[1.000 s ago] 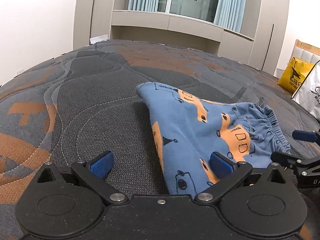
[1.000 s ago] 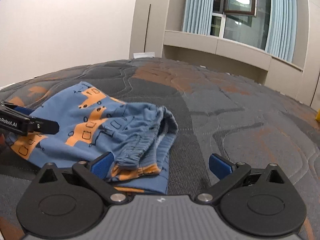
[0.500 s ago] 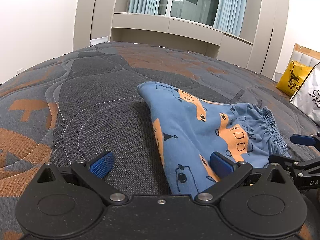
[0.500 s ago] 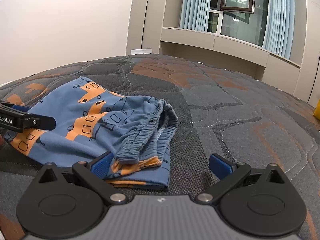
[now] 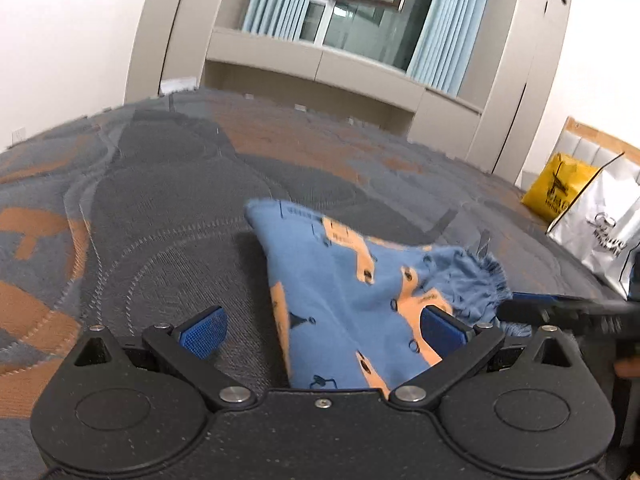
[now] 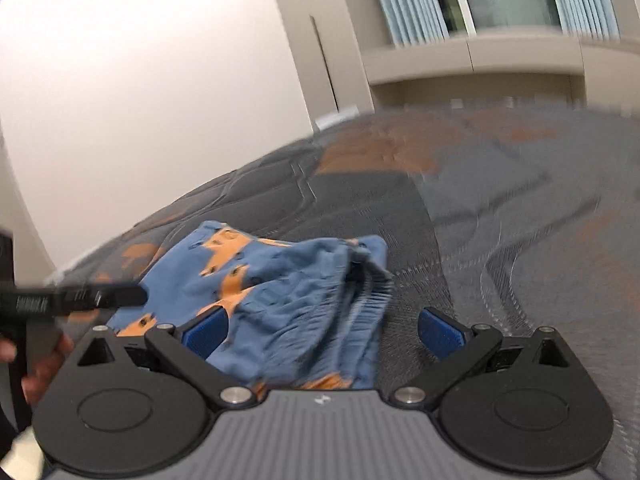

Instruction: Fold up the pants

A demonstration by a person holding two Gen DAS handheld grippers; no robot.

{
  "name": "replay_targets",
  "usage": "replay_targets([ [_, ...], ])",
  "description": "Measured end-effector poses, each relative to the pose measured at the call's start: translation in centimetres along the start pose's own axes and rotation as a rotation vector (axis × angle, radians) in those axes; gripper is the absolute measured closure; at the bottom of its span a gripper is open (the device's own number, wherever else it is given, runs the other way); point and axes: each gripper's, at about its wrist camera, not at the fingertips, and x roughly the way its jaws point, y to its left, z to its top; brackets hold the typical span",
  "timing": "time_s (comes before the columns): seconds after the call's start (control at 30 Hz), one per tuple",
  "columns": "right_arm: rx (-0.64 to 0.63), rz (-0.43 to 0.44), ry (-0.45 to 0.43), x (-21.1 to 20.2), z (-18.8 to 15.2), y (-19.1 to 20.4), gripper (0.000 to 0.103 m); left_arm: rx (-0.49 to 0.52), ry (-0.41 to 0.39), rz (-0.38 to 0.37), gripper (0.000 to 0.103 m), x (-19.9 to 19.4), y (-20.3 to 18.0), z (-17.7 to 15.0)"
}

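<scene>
The blue pants with orange car prints lie folded on the quilted grey and orange mattress. My left gripper is open, with the near edge of the fabric between its blue pads. My right gripper is open too, just above the gathered waistband end of the pants. In the right wrist view the other gripper's finger reaches in from the left, with a hand below it. In the left wrist view a dark finger of the right gripper comes in from the right.
A yellow bag and a white bag stand at the mattress's right side. Beige cabinets, a window and blue curtains lie beyond the far edge. A white wall is on the left.
Both cameras have tilted and shifted, the right one sharply, and the views are blurred. The pants lie in about the same place. Both grippers stay open.
</scene>
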Motion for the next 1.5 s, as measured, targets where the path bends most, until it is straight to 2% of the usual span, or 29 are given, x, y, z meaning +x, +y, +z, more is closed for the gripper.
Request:
replay_targets([
  [0.07, 0.091, 0.045, 0.06, 1.4, 0.7, -1.7, 0.0, -0.015, 0.047, -0.01, 0.001, 0.9, 0.1, -0.1],
  [0.1, 0.106, 0.072, 0.056, 1.7, 0.9, -2.2, 0.0, -0.024, 0.056, -0.01, 0.001, 1.2, 0.2, -0.1],
  [0.27, 0.135, 0.146, 0.065, 2.8, 2.0, -3.3, 0.002, -0.061, 0.042, -0.026, 0.001, 1.1, 0.7, 0.1],
  [0.33, 0.151, 0.159, 0.063, 3.2, 2.0, -3.3, 0.016, -0.071, 0.039, -0.023, 0.002, 0.9, 1.0, 0.3],
  [0.37, 0.153, 0.158, 0.061, 3.3, 2.0, -3.2, 0.029, -0.072, 0.04, -0.019, 0.005, 0.9, 1.1, 0.4],
  [0.43, 0.15, 0.128, 0.057, 3.3, 1.8, -3.1, 0.042, -0.072, 0.044, -0.019, 0.009, 0.8, 1.1, 0.5],
  [0.5, 0.146, 0.092, 0.051, 3.1, 1.7, -2.9, 0.053, -0.072, 0.046, -0.019, 0.017, 0.7, 1.2, 0.6],
  [0.63, 0.16, 0.073, 0.043, 3.0, 1.6, -2.9, 0.059, -0.087, 0.049, -0.028, 0.032, 0.5, 1.3, 0.6],
  [0.7, 0.17, 0.068, 0.033, 3.0, 1.3, -2.8, 0.064, -0.096, 0.058, -0.036, 0.048, 0.6, 1.5, 0.6],
  [0.73, 0.182, 0.065, 0.024, 3.0, 1.1, -2.7, 0.066, -0.105, 0.064, -0.04, 0.061, 0.8, 1.7, 0.5],
  [0.87, 0.178, 0.044, -0.003, 2.6, 0.7, -1.9, 0.076, -0.143, 0.061, -0.058, 0.076, 0.8, 2.0, 0.7],
  [0.97, 0.146, 0.015, -0.03, 2.2, 0.9, -0.7, 0.079, -0.118, 0.052, -0.062, 0.082, 0.7, 1.7, 1.2],
  [1.2, 0.103, 0.018, -0.102, 2.2, 3.1, 1.2, 0.081, -0.086, -0.022, -0.046, 0.084, 0.7, 2.6, 4.1],
  [1.5, 0.127, 0.045, -0.131, 7.7, 7.6, 1.8, 0.081, -0.135, -0.062, 0.021, 0.084, 4.1, 6.5, 8.5],
])
